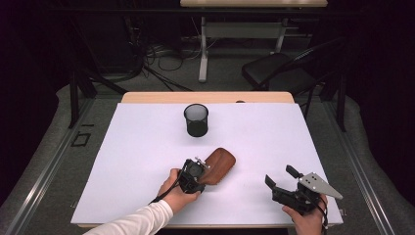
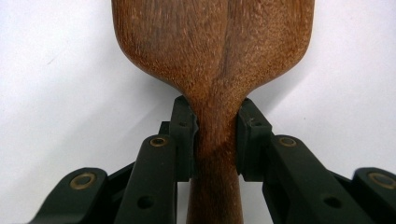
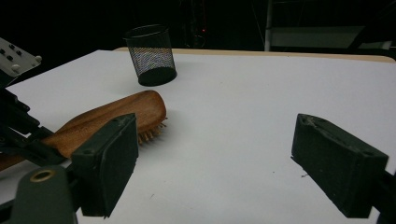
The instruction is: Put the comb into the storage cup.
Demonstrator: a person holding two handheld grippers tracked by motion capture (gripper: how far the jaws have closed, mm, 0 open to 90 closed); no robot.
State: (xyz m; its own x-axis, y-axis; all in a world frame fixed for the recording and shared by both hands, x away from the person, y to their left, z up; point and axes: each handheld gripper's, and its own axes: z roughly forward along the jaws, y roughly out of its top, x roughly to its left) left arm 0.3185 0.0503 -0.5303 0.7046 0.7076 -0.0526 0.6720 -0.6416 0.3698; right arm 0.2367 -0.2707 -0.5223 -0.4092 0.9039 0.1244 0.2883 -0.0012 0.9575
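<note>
A brown wooden hairbrush [image 1: 221, 165] lies bristles down on the white sheet [image 1: 142, 147], its head pointing up and to the right. My left gripper [image 1: 203, 170] grips it at the neck, where the handle widens into the head. In the left gripper view both pads [image 2: 184, 135] press on the sides of the hairbrush [image 2: 215, 46]. My right gripper [image 1: 280, 175] hovers low at the front right, jaws wide apart with nothing between them. In the right gripper view the hairbrush [image 3: 112, 114] lies beyond the right gripper [image 3: 224, 163], to its left.
A black mesh cup [image 1: 196, 120] stands upright at the back middle of the sheet, also the mesh cup [image 3: 150, 55]. The wooden table edge [image 1: 205, 97] runs behind it. A dark chair [image 1: 279, 68] and cables sit on the floor beyond.
</note>
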